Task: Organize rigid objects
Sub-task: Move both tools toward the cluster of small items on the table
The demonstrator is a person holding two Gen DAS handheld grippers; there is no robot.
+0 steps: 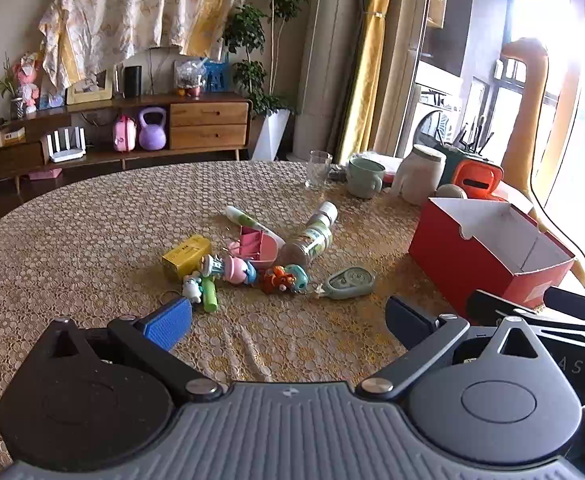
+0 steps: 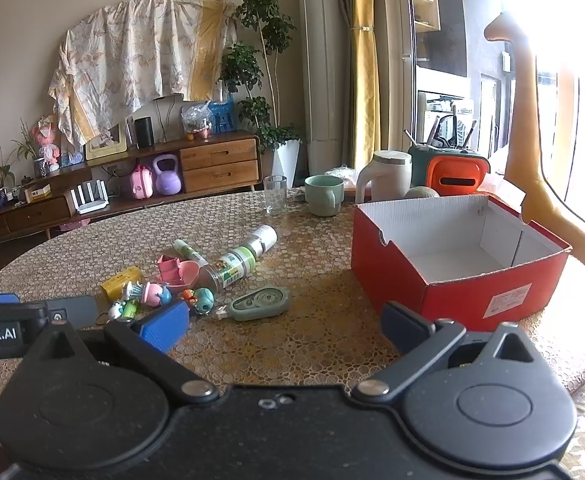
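Lace-covered table (image 1: 92, 240), red box (image 2: 452, 280) holding nothing, toys heaped beside; both grippers (image 1: 288, 320) (image 2: 284, 328) spread apart

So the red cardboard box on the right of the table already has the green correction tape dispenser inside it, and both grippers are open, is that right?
Not quite. The red cardboard box holds nothing; the right wrist view shows its bare white floor. The green correction tape dispenser lies on the lace tablecloth left of the box, beside the toy pile. The left gripper and right gripper are open, as you said.

Both grippers' jaws wide apart, empty.
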